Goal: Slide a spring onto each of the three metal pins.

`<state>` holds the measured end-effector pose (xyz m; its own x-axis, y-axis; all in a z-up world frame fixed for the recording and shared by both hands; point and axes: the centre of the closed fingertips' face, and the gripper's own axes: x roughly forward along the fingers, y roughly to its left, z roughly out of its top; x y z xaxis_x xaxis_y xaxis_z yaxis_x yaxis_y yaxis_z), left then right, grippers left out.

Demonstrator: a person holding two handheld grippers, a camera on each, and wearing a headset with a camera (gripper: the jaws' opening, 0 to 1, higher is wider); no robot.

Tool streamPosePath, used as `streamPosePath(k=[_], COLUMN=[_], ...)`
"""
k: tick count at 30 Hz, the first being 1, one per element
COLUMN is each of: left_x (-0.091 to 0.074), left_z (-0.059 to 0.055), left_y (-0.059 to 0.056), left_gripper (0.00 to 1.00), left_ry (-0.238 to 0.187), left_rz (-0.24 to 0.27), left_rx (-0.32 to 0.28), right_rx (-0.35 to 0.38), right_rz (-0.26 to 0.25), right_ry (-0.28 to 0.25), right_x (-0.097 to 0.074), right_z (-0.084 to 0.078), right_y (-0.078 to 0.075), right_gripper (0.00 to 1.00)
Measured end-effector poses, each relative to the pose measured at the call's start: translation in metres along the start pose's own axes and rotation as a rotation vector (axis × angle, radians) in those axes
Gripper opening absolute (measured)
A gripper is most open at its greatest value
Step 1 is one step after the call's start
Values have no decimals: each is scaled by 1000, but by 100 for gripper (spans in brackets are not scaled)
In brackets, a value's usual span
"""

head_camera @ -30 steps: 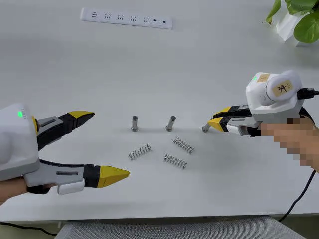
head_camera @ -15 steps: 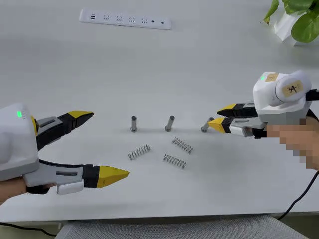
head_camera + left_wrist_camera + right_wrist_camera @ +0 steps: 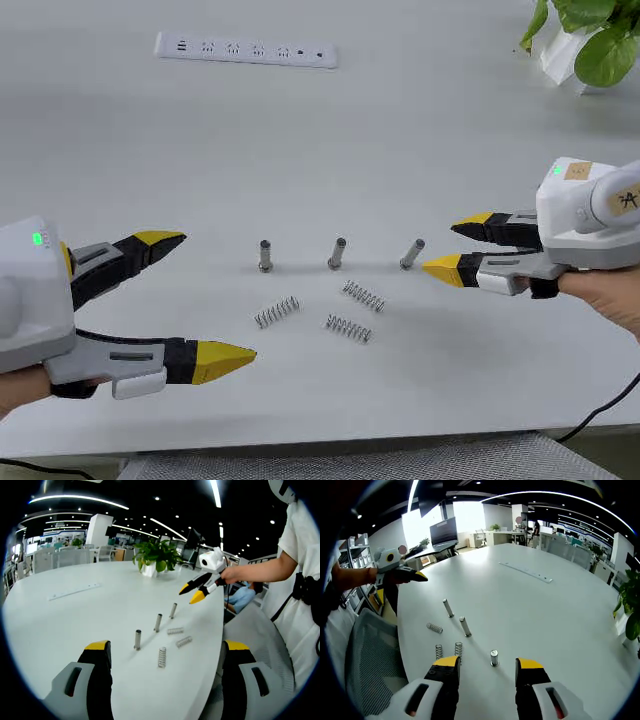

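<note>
When seen in the head view, standing upright in a row across the middle of the white worktop [image 3: 420,130]: short grey metal first pin [image 3: 265,254] at the 9 o'clock end, matching second pin [image 3: 337,252] mid-row, third pin [image 3: 411,252] at the 3 o'clock end, all bare and well apart. Lying flat toward 6 o'clock of that row: small coiled steel first spring [image 3: 277,312] at 6 o'clock of the first pin, second spring [image 3: 364,294] at 5 o'clock of the second pin, third spring [image 3: 348,327] at 6 o'clock of the second pin, clear of the pins and of each other.

Hovering at 8 o'clock: black-and-yellow left gripper [image 3: 215,295], with jaws spread wide and gripping nothing. In the left gripper view, framing all three pins and springs between those jaws, toward 12 o'clock.

Held at 3 o'clock: matching right gripper [image 3: 437,247], with jaws parted less widely, also gripping nothing. Yellow tips just beside the third pin, at its 3 o'clock. In the right gripper view, third pin in line with the gap, level with the tips, other two pins trailing toward 11 o'clock.

Far off at 11 o'clock: long white power strip [image 3: 246,50]. At 1 o'clock: green leafy plant [image 3: 585,40] in a white pot.
</note>
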<state>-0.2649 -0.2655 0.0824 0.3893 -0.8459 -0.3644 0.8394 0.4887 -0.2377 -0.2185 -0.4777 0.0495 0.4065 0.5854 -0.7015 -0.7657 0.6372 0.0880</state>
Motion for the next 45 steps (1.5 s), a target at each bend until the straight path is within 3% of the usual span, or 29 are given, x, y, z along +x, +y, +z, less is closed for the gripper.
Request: streamPosePath(k=[13,20,24,26,30,37,41,45], left_x=[2,6,9,11,16,36,48,60], left_z=[-4,-12,-26,-29,-42,-61,-68,-76], left_y=[1,1,3,5,11,8,7,6], left_gripper=[83,75,67,62,50,38,31,30], left_ry=[50,118,209,228,321,441,477,523], left_rz=[15,25,37,47,88,89,85,86], left_rx=[38,76,107,106,119,157,183,189], right_rx=[-9,7,11,10,16,19,19,12], right_rz=[31,24,21,19,13,3,7,13], right_ry=[-88,-111,-121,-118,-124,-127,-131,-131], right_x=[-18,-27,-32,-34,-38,-40,-40,-40], right_z=[-1,-6,-10,-13,-16,-20,-22,-26], right_y=[19,24,26,26,26,25,27,27], right_gripper=[63,64,66,65,65,64,65,67])
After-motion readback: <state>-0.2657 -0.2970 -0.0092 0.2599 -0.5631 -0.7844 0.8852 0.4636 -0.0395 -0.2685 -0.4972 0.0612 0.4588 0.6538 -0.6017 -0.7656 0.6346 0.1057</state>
